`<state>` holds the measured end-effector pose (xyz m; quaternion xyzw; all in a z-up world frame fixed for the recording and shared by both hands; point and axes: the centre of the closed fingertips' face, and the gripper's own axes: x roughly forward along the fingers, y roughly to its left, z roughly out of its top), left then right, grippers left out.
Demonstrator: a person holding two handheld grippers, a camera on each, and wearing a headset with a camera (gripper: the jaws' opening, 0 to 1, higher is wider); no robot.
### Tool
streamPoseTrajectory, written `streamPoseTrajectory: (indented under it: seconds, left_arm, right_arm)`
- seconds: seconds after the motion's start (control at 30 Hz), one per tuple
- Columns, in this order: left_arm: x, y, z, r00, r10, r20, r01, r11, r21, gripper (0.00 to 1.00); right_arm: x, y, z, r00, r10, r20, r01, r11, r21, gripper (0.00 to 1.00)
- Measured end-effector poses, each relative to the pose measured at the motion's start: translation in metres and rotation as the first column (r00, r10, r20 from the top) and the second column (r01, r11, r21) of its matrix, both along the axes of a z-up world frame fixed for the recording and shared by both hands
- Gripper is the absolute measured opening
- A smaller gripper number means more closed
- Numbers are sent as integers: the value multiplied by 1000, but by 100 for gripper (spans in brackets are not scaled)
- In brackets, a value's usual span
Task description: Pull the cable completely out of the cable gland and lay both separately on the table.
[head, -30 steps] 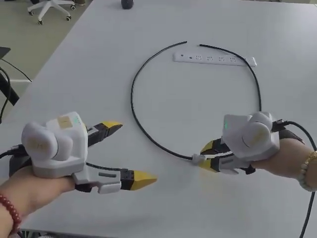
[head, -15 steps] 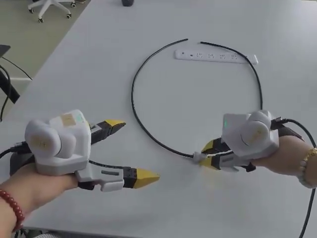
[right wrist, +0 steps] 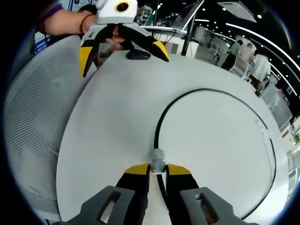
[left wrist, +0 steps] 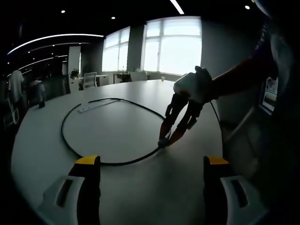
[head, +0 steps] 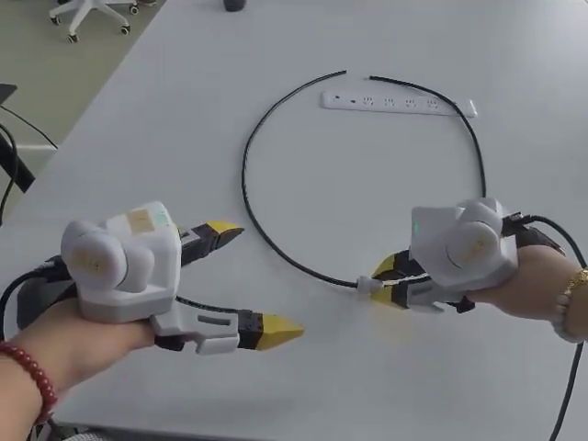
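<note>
The right gripper (head: 381,280) has its jaws pinched together on the gland (head: 367,286), low over the table (head: 184,119) near the front edge. In the right gripper view the little grey gland (right wrist: 156,157) sits at the yellow tips with the cable (right wrist: 157,124) running out ahead of it, so the cable is not yet out. I'd say the gland is held like that to anchor it while the other side pulls.

The left gripper (head: 265,277) hangs empty, jaws wide apart, and points across at the gland. From there it looks ready to take the cable just beside the gland. The cable (head: 246,165) lies in a nearly full ring on the table, its two ends almost meeting by the power strip (head: 395,103).

The stretch of cable behind the gland passes under the right gripper's body and the hand, so I can't follow it there. Whether the pads bite the gland alone or the cable too is hard to tell, and the gland is too small to see how tight it sits
</note>
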<state>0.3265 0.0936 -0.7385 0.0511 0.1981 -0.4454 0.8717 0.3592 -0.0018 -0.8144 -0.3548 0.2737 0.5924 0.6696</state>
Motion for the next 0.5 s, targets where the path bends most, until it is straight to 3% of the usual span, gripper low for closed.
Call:
streamPoseTrajectory:
  seconds: [0.5]
  left_arm:
    - [13, -23, 22, 992, -99, 76, 101, 995, -17, 81]
  right_arm:
    - [6, -5, 53, 997, -19, 77, 16, 999, 36, 8]
